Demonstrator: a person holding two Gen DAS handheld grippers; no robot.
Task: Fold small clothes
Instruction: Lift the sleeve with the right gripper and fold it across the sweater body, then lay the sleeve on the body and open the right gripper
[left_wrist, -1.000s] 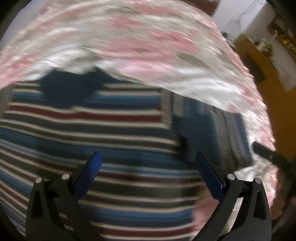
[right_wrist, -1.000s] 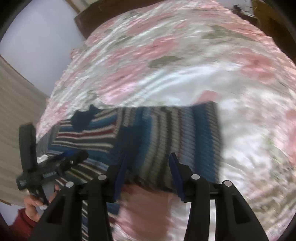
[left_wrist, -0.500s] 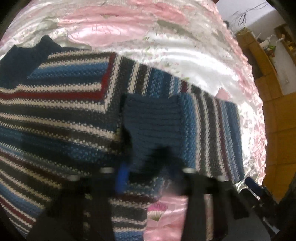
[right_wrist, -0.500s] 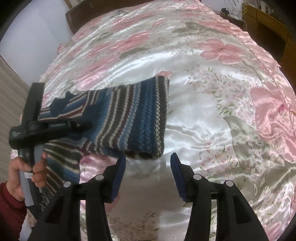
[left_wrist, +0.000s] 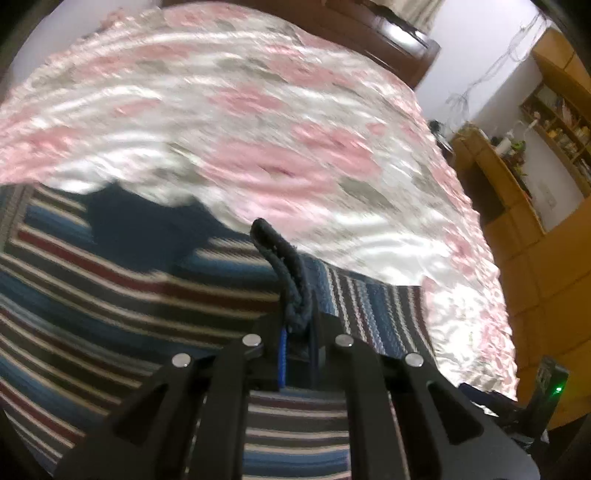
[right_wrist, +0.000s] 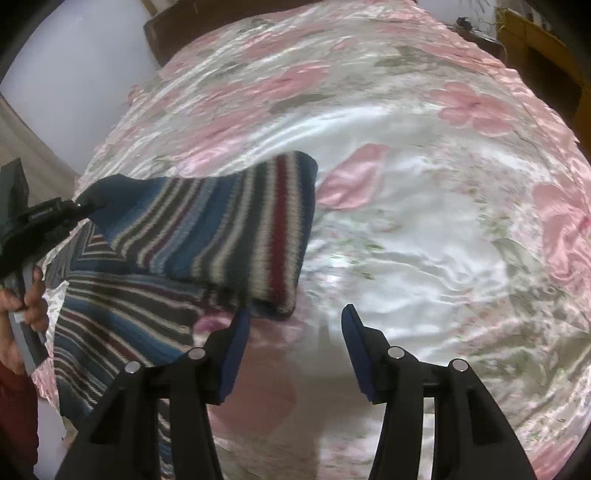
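Currently: left hand-held gripper (left_wrist: 295, 332) clenched on sweater (right_wrist: 229, 229) cuff, sleeve lifted over body on bed (right_wrist: 406, 221) | right hand-held gripper (right_wrist: 291, 332) released, near fold | risk: thin pinch slips, sleeve drops crooked

Blur, hidden pads and cut-off edges

In the left wrist view the bedspread (left_wrist: 280, 122) is smeared by motion and its flowers cannot be made out; the left gripper (left_wrist: 297, 341) has its pads buried in the dark cuff (left_wrist: 284, 266) of the striped sweater (left_wrist: 110, 295), which runs off the left and bottom edges (shelf items at far right are too small to tell).
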